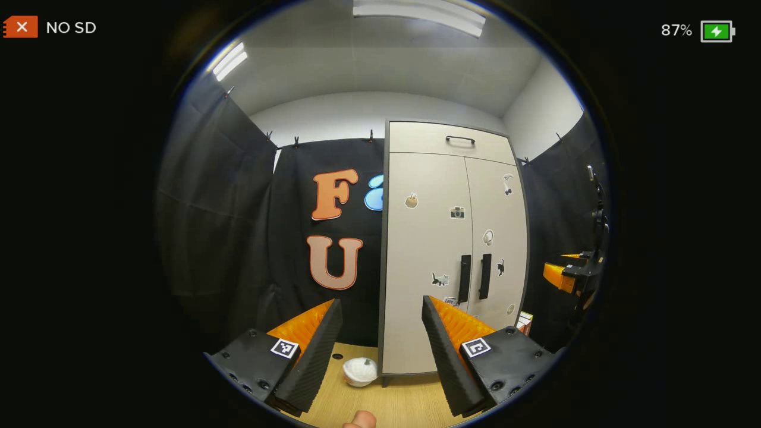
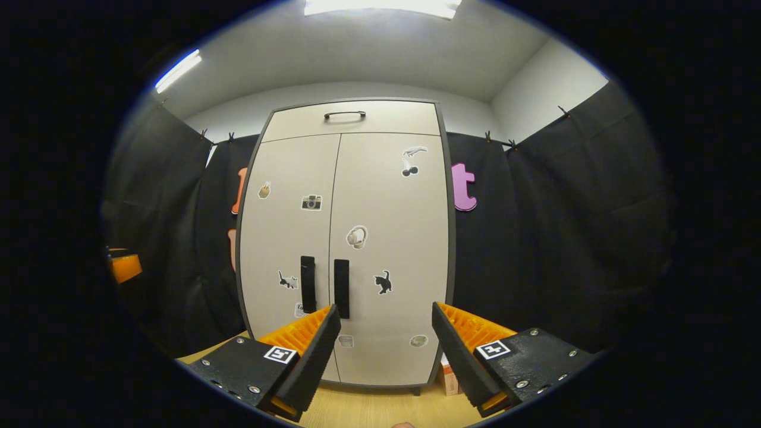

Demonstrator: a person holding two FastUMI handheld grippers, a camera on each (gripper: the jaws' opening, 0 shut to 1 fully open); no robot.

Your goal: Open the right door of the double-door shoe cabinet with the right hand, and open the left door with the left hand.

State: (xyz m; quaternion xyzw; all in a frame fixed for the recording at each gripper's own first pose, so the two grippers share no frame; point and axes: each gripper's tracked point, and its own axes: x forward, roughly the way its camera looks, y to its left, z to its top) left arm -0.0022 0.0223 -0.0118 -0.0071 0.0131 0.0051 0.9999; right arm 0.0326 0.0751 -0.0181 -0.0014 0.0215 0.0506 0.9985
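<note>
Shoe cabinet [image 2: 380, 196]: cream doors, dark grey frame, black handles [image 2: 341, 288], small stickers scattered. Floor [image 1: 380, 404]: light wood grain. Bowl [image 1: 359, 371]: white. Box [image 2: 449, 375] beside cabinet: orange and white.

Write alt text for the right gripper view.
A pale double-door shoe cabinet stands closed straight ahead, two dark vertical handles side by side at its middle seam and small stickers on both doors. The open right gripper points at it from a distance, touching nothing.
</note>
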